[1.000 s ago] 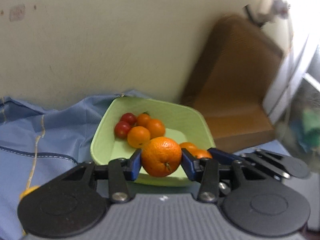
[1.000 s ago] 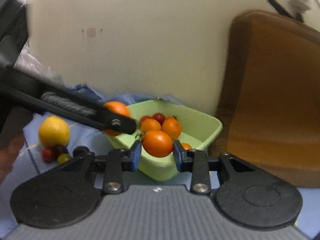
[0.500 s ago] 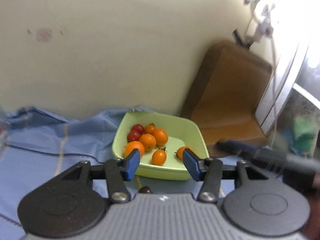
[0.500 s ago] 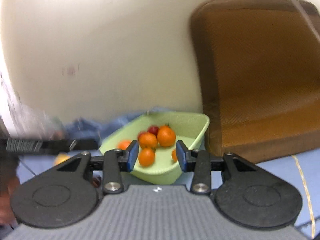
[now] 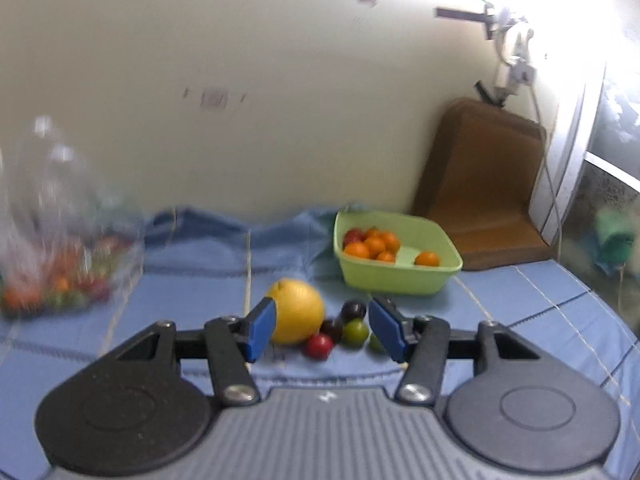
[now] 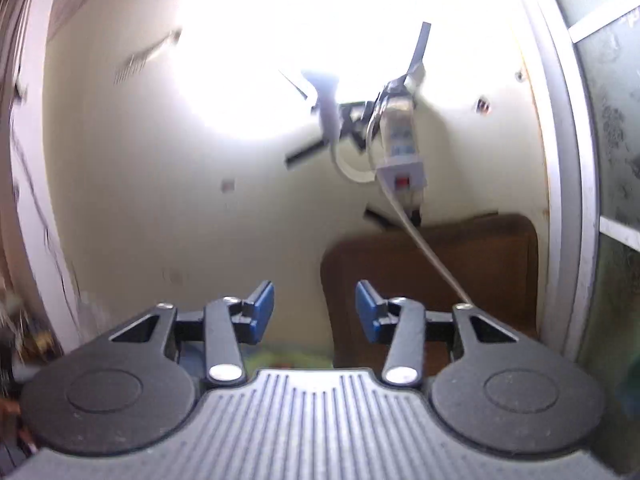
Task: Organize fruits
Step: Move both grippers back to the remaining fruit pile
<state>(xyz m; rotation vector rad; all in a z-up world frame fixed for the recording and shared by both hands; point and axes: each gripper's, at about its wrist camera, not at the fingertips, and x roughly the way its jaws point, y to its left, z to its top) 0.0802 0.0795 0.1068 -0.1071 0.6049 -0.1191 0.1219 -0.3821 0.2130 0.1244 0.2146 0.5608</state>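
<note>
The green bowl (image 5: 400, 276) on the far right of the blue cloth (image 5: 180, 300) holds oranges (image 5: 357, 250) and red tomatoes. On the far left, a clear bag (image 5: 60, 240) of fruit is too blurred to read. The left gripper (image 5: 322, 330) has just been opening and is empty, above a yellow fruit (image 5: 298, 316) and small tomatoes. The right gripper (image 6: 315, 312), also just opened, grasps nothing and faces the wall.

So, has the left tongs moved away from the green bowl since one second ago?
Yes. The left tongs have backed away from the green bowl, which now sits far ahead; jaws just opened, now empty.
</note>
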